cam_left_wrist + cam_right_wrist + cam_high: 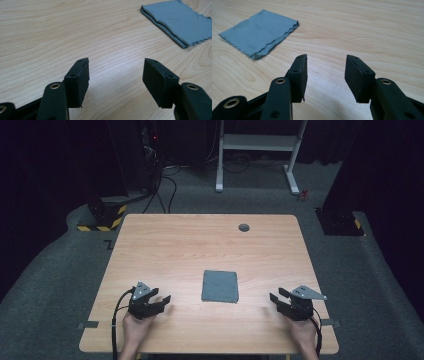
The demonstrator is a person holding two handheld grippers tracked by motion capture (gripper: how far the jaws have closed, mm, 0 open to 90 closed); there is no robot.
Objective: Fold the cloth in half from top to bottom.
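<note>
Both claws released, folded cloth lying between them

Nearest the person's edge of the tabletop (165,240), the left claw (162,303) sits low over the wood with its jaws spread and nothing between them; the left gripper view shows bare grain in the gap. Likewise, the right claw (276,296) is held on the opposite side, jaws parted and gripping nothing. A little farther in, roughly midway between the two and well apart from each, a folded grey microfibre cloth (220,286) lies flat on the tabletop, its layered, zigzag-cut edges visible in both gripper views. Farther off, near the far edge, a small round cable hole (244,227) is set into the wood. Beyond the tabletop, a white frame (257,142) stands on the grey floor
</note>
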